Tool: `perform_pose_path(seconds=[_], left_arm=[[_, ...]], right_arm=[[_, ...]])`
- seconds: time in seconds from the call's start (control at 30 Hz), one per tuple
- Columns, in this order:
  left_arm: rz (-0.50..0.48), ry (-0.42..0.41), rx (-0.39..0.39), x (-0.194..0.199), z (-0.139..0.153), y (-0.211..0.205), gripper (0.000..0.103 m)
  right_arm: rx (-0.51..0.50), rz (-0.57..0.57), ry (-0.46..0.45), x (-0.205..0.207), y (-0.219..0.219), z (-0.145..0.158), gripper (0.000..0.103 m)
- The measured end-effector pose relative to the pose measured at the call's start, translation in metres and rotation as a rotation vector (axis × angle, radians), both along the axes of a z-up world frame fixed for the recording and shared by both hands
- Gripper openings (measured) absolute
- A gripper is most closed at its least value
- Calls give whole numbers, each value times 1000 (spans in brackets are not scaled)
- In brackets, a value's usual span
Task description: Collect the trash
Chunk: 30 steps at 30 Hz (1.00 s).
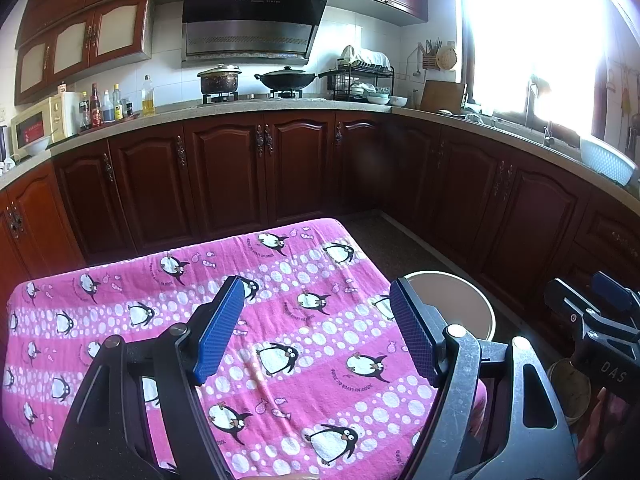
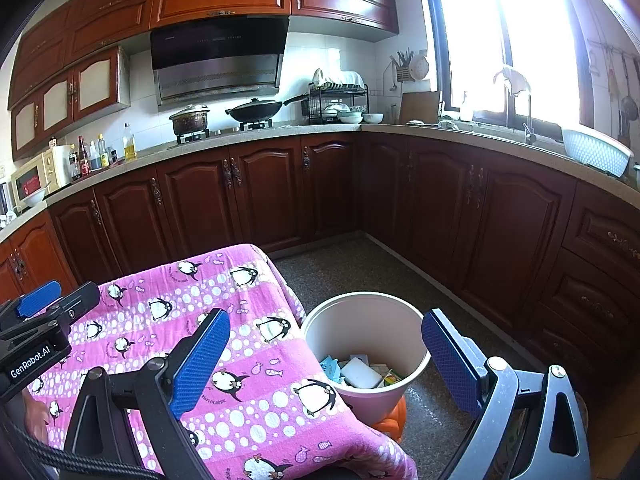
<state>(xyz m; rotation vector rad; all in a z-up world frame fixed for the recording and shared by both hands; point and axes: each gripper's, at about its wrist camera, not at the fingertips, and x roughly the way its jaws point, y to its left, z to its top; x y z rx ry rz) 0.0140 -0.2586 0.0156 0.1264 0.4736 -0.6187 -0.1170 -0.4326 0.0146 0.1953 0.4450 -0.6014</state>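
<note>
A pale round bin [image 2: 362, 328] stands on the floor just right of a table draped in a pink penguin cloth [image 2: 248, 360]. Inside the bin lie several bits of trash [image 2: 360, 372]: a white block, a blue packet, a colourful wrapper. My right gripper [image 2: 324, 356] hovers open, its blue pads either side of the bin, nothing between them. In the left wrist view my left gripper [image 1: 316, 328] is open over the pink cloth [image 1: 280, 340], empty; the bin's rim [image 1: 472, 292] peeks out past its right finger. No loose trash shows on the cloth.
Dark wood cabinets [image 2: 440, 208] line the back and right walls under a stone counter with pots, bottles and a dish rack. An orange object [image 2: 390, 420] sits under the bin. Speckled floor [image 2: 360, 268] lies between table and cabinets. Each gripper appears at the edge of the other's view.
</note>
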Motion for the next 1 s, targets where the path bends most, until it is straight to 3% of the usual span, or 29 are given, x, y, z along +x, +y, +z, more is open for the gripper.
perform_pose_path(seconds=[1.0], left_arm=[[-5, 6, 10, 1, -2, -3, 74]], right_arm=[[11, -10, 9, -2, 5, -5, 95]])
